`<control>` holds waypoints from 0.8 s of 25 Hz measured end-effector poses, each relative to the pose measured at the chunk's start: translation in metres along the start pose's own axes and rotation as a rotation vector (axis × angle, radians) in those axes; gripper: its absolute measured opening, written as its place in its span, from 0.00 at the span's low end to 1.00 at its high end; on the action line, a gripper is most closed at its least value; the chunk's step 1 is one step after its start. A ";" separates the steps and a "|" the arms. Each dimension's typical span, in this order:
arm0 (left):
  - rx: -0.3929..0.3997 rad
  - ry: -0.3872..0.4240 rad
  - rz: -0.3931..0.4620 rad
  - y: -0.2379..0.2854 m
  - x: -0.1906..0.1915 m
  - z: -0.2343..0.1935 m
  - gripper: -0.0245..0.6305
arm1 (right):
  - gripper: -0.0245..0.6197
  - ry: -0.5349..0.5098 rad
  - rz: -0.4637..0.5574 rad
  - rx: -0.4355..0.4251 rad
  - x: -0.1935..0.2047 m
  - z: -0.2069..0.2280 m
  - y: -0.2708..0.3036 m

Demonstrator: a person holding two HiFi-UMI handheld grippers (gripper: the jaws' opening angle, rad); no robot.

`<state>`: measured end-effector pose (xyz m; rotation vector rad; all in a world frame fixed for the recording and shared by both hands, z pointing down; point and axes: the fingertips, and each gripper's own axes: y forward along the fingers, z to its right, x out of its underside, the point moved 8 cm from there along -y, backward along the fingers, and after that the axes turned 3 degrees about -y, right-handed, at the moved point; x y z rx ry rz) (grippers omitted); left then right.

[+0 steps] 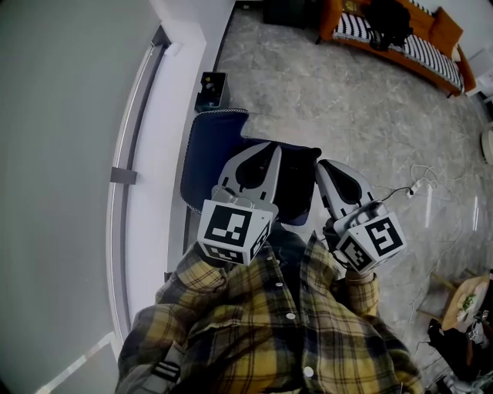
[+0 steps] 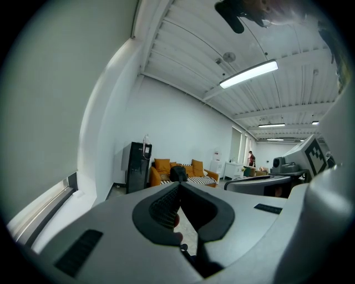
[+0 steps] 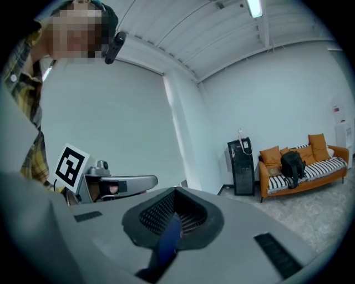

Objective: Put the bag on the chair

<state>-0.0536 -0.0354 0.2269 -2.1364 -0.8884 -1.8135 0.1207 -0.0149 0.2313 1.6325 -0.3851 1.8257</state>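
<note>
A black bag (image 1: 389, 23) rests on the striped seat of an orange sofa (image 1: 431, 42) far across the room; it also shows as the bag (image 2: 178, 173) and the bag (image 3: 292, 163) in the two gripper views. Right below my hands stands a dark blue chair (image 1: 212, 150). My left gripper (image 1: 274, 151) and right gripper (image 1: 321, 166) are held side by side close to my chest, above the chair. Both are shut with nothing between the jaws: left gripper (image 2: 178, 186), right gripper (image 3: 176, 191).
A white wall and window ledge (image 1: 154, 154) run along the left, close to the chair. A black cabinet (image 3: 241, 166) stands beside the sofa. A small black box (image 1: 212, 91) sits by the wall. Cables (image 1: 420, 181) lie on the stone floor. A small table (image 1: 466, 300) is at lower right.
</note>
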 end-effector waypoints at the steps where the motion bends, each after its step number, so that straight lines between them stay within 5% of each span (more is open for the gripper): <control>1: -0.001 0.005 -0.002 -0.001 0.000 -0.001 0.07 | 0.06 -0.002 -0.003 0.000 0.001 0.000 0.000; 20: 0.102 0.102 -0.023 -0.008 0.002 0.005 0.07 | 0.06 -0.013 -0.018 -0.006 0.005 0.003 -0.008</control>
